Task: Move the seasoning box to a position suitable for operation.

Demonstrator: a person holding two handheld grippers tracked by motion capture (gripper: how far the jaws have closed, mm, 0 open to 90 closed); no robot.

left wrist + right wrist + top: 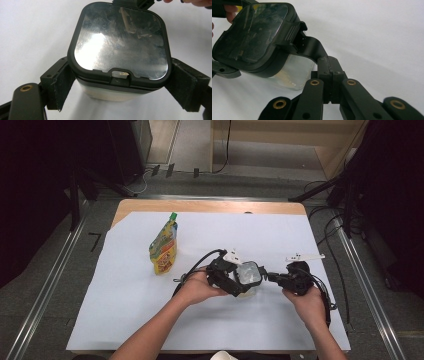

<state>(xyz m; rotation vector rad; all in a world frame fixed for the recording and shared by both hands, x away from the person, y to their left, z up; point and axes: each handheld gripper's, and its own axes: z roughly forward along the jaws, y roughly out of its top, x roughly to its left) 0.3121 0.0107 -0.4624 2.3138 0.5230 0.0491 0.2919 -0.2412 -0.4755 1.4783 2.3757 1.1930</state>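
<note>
Black-lidded container (pixel 248 275), one: left claw (pixel 243 282) clamps its sides, right claw (pixel 266 276) pinches its latch; one pouch (pixel 164 247) beside.

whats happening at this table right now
A person is working on a clear container with a black lid using two handheld grippers. The left gripper clamps the container's sides, while the right gripper is shut on the lid's latch tab. A yellow spout pouch lies untouched on the white sheet.
</note>
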